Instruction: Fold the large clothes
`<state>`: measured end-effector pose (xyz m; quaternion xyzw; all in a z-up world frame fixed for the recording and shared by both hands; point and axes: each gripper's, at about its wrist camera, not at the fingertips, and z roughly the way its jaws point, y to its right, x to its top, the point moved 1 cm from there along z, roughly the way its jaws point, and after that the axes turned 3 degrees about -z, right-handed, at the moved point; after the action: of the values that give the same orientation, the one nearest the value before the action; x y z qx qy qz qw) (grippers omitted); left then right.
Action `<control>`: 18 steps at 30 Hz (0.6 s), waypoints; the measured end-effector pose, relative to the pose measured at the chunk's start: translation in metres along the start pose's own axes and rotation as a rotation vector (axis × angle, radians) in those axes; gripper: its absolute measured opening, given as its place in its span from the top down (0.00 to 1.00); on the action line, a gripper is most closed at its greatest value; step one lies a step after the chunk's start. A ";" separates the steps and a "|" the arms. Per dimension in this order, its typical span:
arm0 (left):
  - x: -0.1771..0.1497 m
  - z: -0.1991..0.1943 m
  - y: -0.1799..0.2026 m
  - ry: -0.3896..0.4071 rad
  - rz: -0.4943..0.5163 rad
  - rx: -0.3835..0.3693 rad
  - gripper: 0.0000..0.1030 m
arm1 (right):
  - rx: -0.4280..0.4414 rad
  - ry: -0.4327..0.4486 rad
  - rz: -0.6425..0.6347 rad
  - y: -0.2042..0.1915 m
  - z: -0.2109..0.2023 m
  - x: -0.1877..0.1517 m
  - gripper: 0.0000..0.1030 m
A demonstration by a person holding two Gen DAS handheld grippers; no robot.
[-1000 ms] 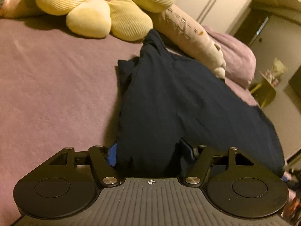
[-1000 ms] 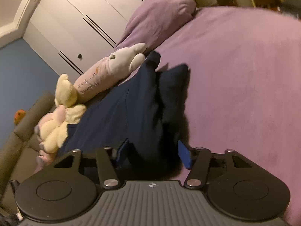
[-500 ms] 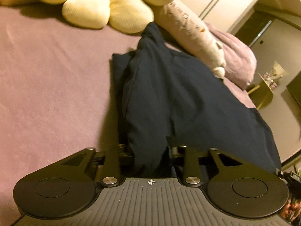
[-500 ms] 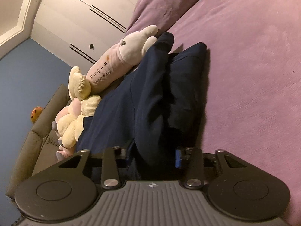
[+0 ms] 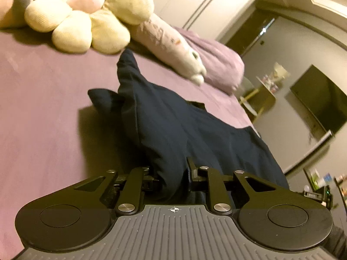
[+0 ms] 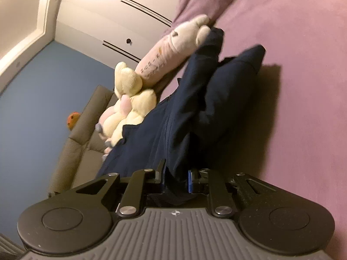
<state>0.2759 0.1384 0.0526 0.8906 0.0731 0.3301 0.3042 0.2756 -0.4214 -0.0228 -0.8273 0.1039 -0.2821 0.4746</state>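
A large dark blue garment [image 5: 173, 125] lies bunched lengthwise on the purple bed [image 5: 43, 108], its near end lifted off the cover. My left gripper [image 5: 171, 170] has a fold of that near end between its fingers, and its jaws are closing on the cloth. In the right wrist view the same garment [image 6: 195, 99] runs away from me over the bed [image 6: 303, 86]. My right gripper [image 6: 175, 174] pinches another fold of it, its jaws closing too. The fingertips of both grippers are partly buried in fabric.
A yellow and pink flower-shaped cushion [image 5: 86, 21] and a long pink plush toy [image 5: 169, 43] lie at the far side of the bed beside a purple pillow [image 5: 216, 60]. A dark screen [image 5: 318, 104] hangs on the wall at right. A grey sofa [image 6: 86, 134] stands beyond the bed.
Both grippers' jaws have narrowed from wide apart onto folds of the garment. Both hands have risen, lifting the near end of the cloth off the bed.
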 end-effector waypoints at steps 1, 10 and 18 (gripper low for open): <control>-0.013 -0.011 -0.001 -0.015 -0.011 0.014 0.78 | -0.001 -0.011 0.009 -0.002 -0.011 -0.012 0.83; -0.066 -0.044 -0.001 -0.024 0.045 0.400 0.40 | -0.494 0.139 -0.256 -0.053 -0.087 -0.082 0.59; -0.027 0.024 0.061 0.229 0.149 0.389 0.12 | -0.432 0.221 -0.496 -0.127 0.038 -0.082 0.61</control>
<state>0.2658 0.0683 0.0593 0.8921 0.1036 0.4302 0.0914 0.2182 -0.2906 0.0396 -0.8732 0.0078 -0.4480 0.1915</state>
